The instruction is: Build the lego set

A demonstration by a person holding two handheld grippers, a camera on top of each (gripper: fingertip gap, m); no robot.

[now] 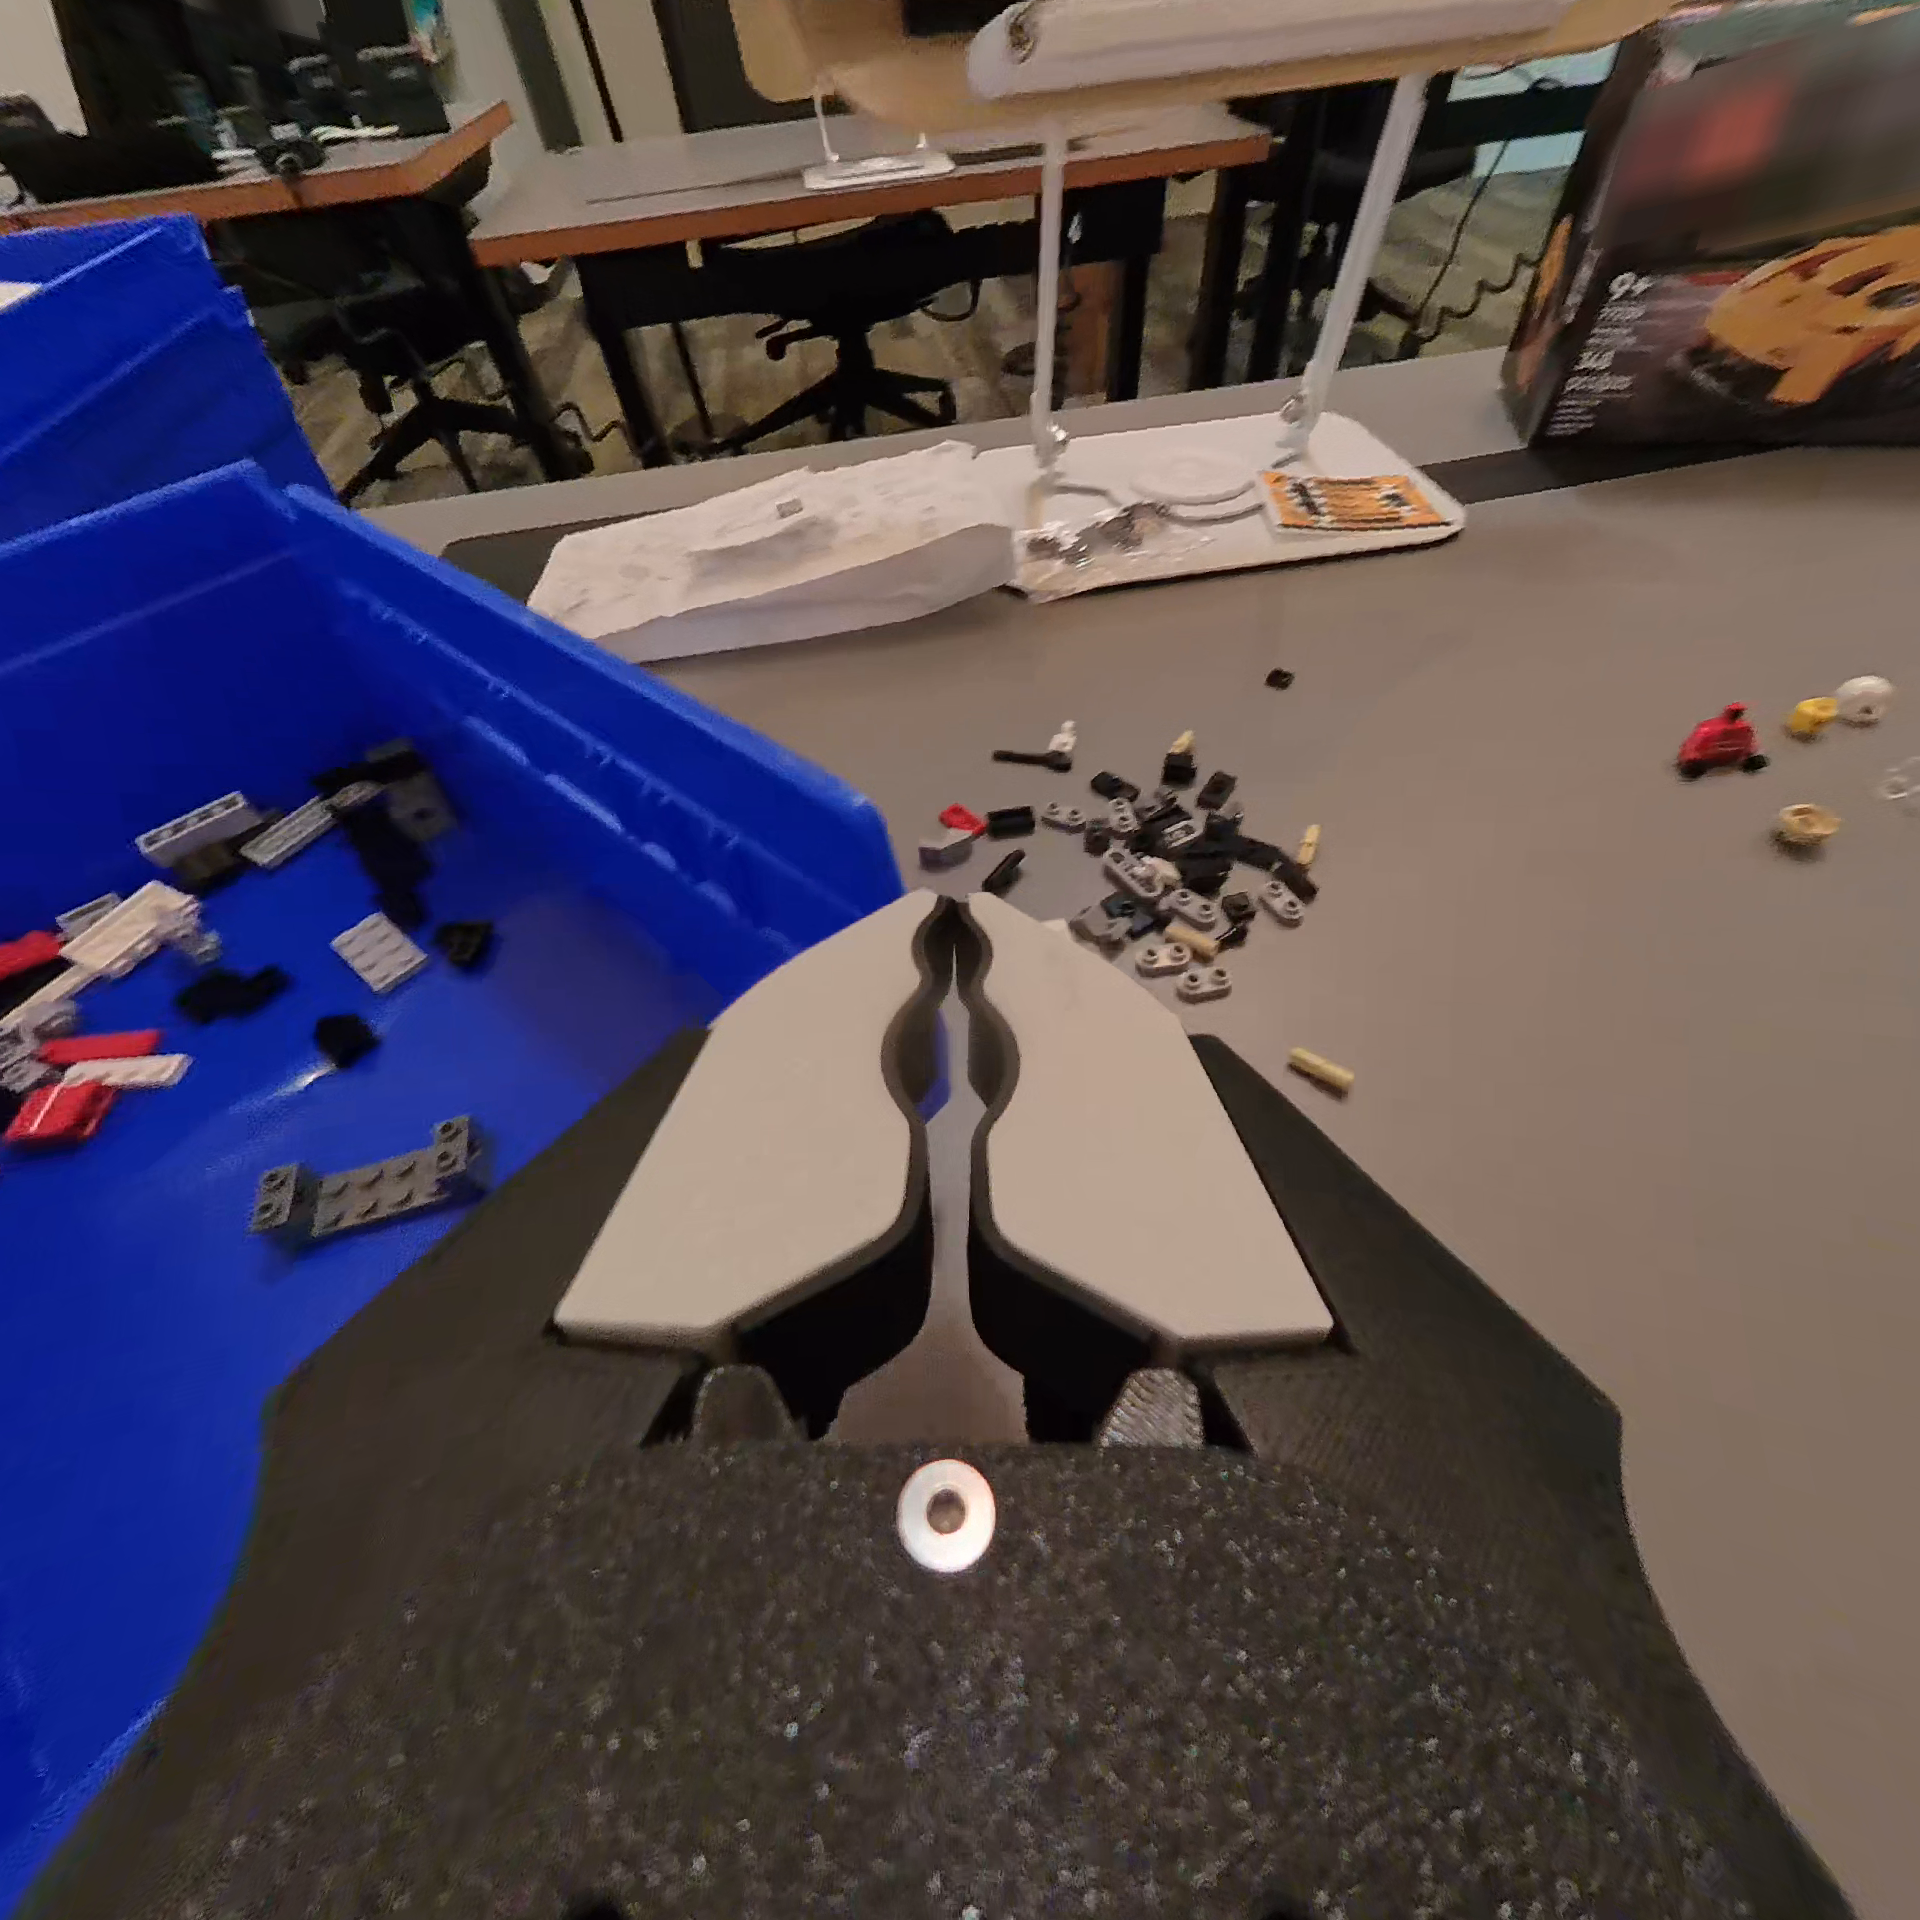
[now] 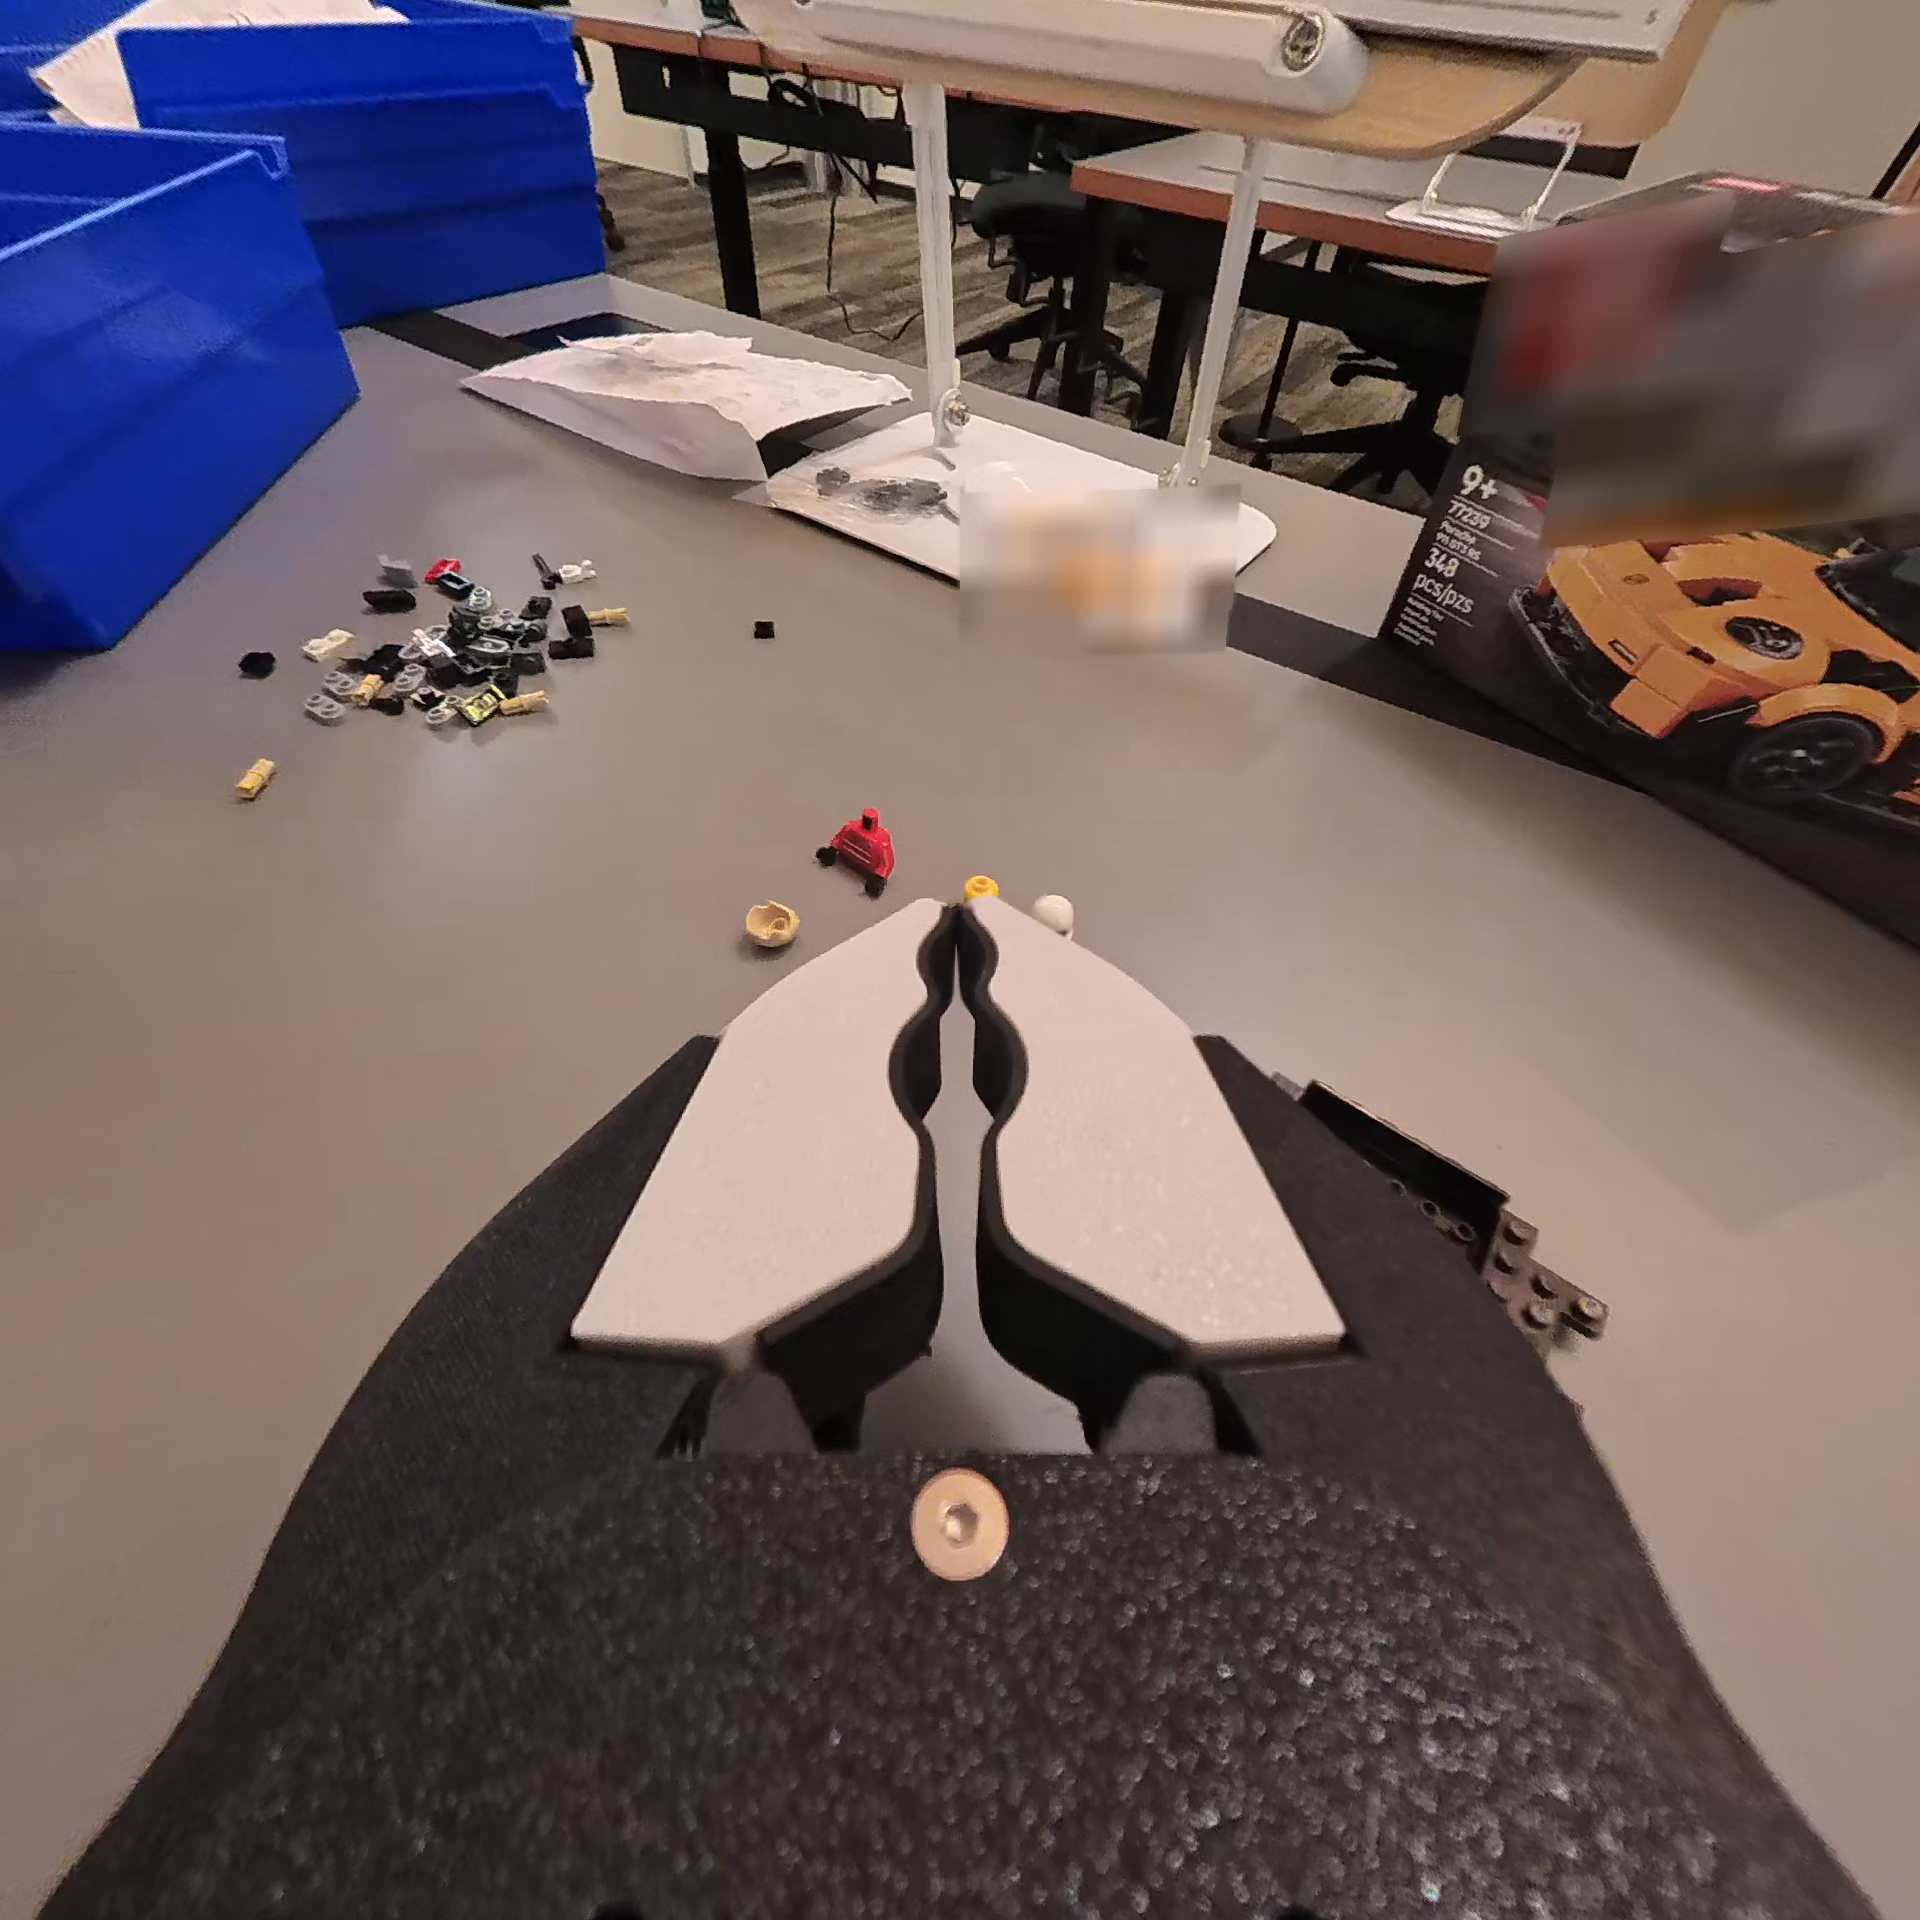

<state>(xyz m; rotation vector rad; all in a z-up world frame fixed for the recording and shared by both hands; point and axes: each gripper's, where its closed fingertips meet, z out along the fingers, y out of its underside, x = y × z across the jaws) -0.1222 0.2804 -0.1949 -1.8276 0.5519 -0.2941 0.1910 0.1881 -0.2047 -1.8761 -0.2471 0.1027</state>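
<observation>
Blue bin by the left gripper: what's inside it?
The blue bin holds loose bricks: grey plates, white pieces, red pieces, small black ones. The left hand-held gripper covers the bin's near corner, so anything there is hidden.

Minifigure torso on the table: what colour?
Red, with black hands; the minifigure torso shows best in the right wrist view.

The surface (image 2: 1143, 790) is plain grey. The bins (image 1: 582, 748) are bright blue, holding red, white, grey and black bricks (image 1: 374, 1195). The loose pile (image 2: 457, 655) mixes black, grey and tan. A red torso (image 2: 864, 844) lies near a yellow head (image 2: 980, 888). The box (image 2: 1714, 665) is dark, picturing an orange car.
</observation>
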